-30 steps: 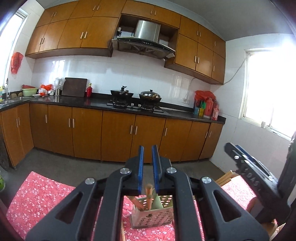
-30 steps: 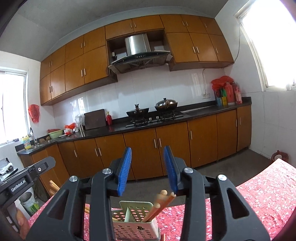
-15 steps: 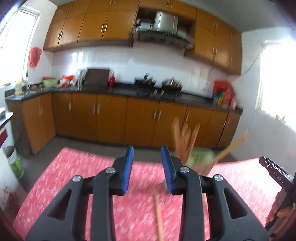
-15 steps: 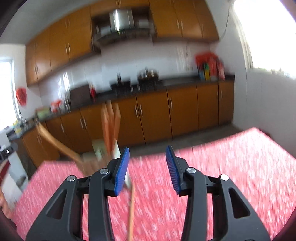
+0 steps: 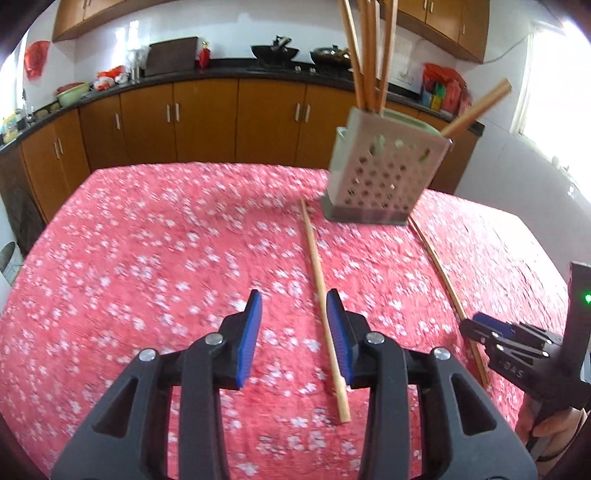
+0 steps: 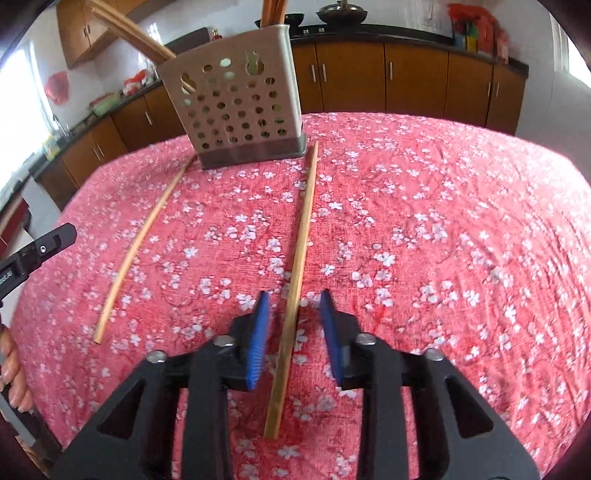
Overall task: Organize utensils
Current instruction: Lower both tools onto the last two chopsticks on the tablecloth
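At lower centre of the right wrist view, the right gripper (image 6: 293, 325) was closing, not yet pinching, around a thin, stiff, light chopstick (image 6: 301, 236) lying on the tablecloth (image 6: 443, 221); the left gripper (image 5: 293, 325) was opening, empty.

Little here can be read from my side. In my left wrist view, pale raised letters on the black body of my right gripper (image 5: 480, 334) look like "DAS", with any earlier letter cut off by the casing. In my right wrist view, small white lettering runs along my left gripper (image 6: 55, 242) at the picture's edge, too small and cropped to make out. The bright bottles (image 6: 471, 27) on the far counter carry labels too blurred to read.
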### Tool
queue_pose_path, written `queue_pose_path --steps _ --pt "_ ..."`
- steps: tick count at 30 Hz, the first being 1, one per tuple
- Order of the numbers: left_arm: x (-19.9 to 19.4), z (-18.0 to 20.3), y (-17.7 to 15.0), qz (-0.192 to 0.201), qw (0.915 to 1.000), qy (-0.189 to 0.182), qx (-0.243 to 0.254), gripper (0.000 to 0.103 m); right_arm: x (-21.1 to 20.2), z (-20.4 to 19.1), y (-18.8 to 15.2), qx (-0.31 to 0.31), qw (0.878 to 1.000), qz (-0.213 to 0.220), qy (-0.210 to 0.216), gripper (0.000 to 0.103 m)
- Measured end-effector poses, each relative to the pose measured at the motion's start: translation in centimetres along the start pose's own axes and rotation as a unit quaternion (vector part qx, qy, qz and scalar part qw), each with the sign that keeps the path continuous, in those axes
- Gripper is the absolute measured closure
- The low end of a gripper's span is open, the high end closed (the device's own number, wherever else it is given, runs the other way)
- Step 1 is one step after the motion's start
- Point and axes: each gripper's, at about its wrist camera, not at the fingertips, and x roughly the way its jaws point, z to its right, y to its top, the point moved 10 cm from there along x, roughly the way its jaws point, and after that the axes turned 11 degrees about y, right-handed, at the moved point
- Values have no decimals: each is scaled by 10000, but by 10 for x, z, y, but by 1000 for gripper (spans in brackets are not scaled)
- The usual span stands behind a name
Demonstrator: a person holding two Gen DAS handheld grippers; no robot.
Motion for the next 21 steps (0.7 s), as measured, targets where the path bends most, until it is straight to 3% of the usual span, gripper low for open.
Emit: queue_pose_path --steps 1,11,13,15,18,21 --pt "1 2 -2 -35 10000 -21 13 66 1 1 1 -29 10000 -15 -73 95" --pt "38 28 -14 -476 9987 67 164 67 -10 44 14 441 9982 174 -369 95" --pt "45 30 -14 -528 9983 137 198 71 -11 45 14 409 9983 179 -377 95" --pt "52 31 -17 -613 9975 233 261 84 -13 42 12 371 9983 188 -398 95" --pt "55 28 -18 -619 9971 346 285 94 -14 43 10 334 9985 193 -391 95" --pt "57 21 -17 -604 9970 401 281 95 -10 43 14 316 9986 188 -386 95"
